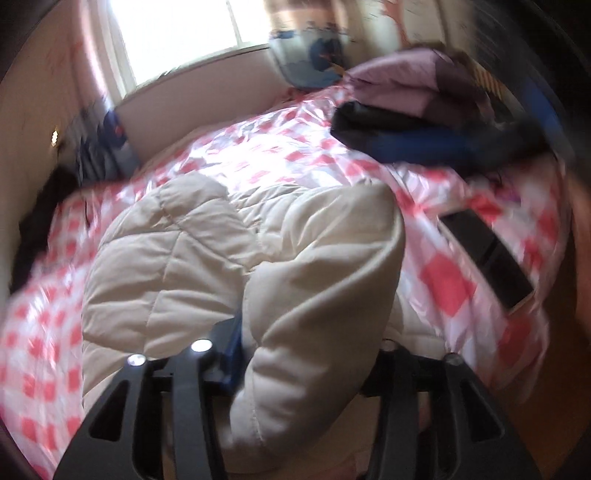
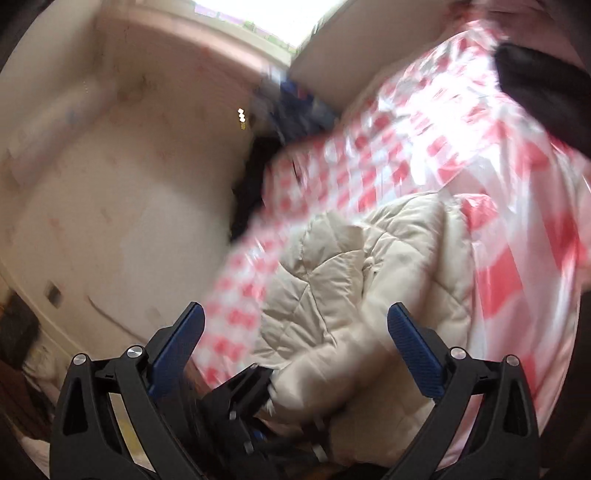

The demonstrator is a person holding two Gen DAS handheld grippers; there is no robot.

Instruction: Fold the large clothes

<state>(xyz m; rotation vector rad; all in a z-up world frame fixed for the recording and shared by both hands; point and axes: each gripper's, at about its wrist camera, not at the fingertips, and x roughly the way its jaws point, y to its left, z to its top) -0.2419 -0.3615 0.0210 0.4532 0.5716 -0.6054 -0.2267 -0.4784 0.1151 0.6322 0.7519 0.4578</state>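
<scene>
Cream quilted puffer jacket (image 1: 207, 258) bunched on the bed, lying on the red-and-white checked glossy bed cover (image 1: 288, 155).

Left wrist view: left tool (image 1: 306, 354) with a thick padded fold of the jacket filling the gap between its black fingers; pads hidden by fabric, so cannot tell whether pinching or just straddling. Only here: stack of folded clothes, pink on top of black and blue (image 1: 424, 107), at the far right of the bed; flat dark phone-like slab (image 1: 487, 258) near the bed's right edge; bright window (image 1: 177, 33) behind.

Right wrist view: right tool (image 2: 295, 325) spread wide, blue ribbed pads (image 2: 413, 343) well apart, nothing touching them. Jacket (image 2: 369, 266) beyond and between the fingers. Only here: left tool (image 2: 258, 376) seen from outside, its black tip against the jacket's near edge; large stretch of bare cream wall (image 2: 110, 184) left of the bed. Heavy motion blur in both views.
</scene>
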